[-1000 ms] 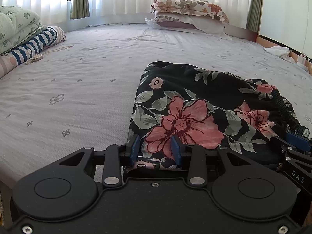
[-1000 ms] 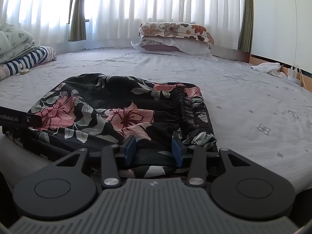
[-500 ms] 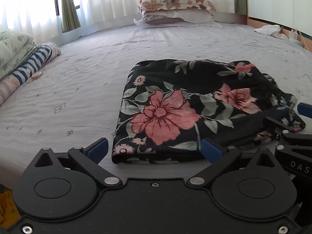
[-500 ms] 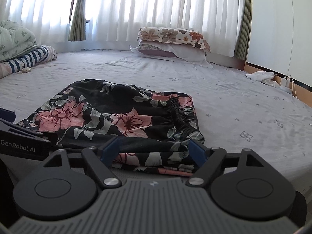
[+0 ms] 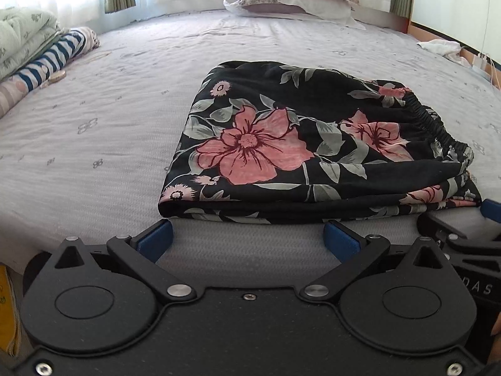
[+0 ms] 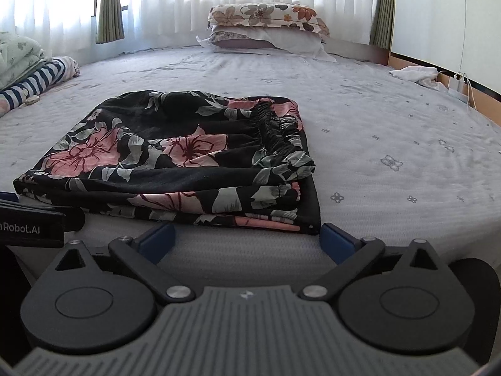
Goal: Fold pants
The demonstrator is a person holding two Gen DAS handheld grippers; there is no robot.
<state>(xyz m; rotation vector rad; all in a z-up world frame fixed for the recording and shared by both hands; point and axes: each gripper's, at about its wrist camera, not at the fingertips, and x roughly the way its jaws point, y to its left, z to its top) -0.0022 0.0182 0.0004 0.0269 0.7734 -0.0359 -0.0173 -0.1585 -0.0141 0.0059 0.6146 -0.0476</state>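
The black pants with pink flowers (image 5: 300, 144) lie folded in a flat stack on the grey bed sheet, elastic waistband on the right side. They also show in the right wrist view (image 6: 188, 156). My left gripper (image 5: 249, 239) is open and empty, just short of the stack's near edge. My right gripper (image 6: 245, 238) is open and empty, also just short of the near edge, apart from the cloth. The right gripper's body shows at the right edge of the left wrist view (image 5: 469, 250).
The bed (image 5: 125, 100) stretches ahead. Two pillows (image 6: 269, 28) are stacked at the far end. Folded bedding and a striped roll (image 5: 40, 56) lie at the far left. A white cloth (image 6: 416, 73) and a charger sit at the right edge by the wall.
Both grippers let go of the near edge of the pants, opened wide and drew back a little. The folded stack now lies free on the bed.
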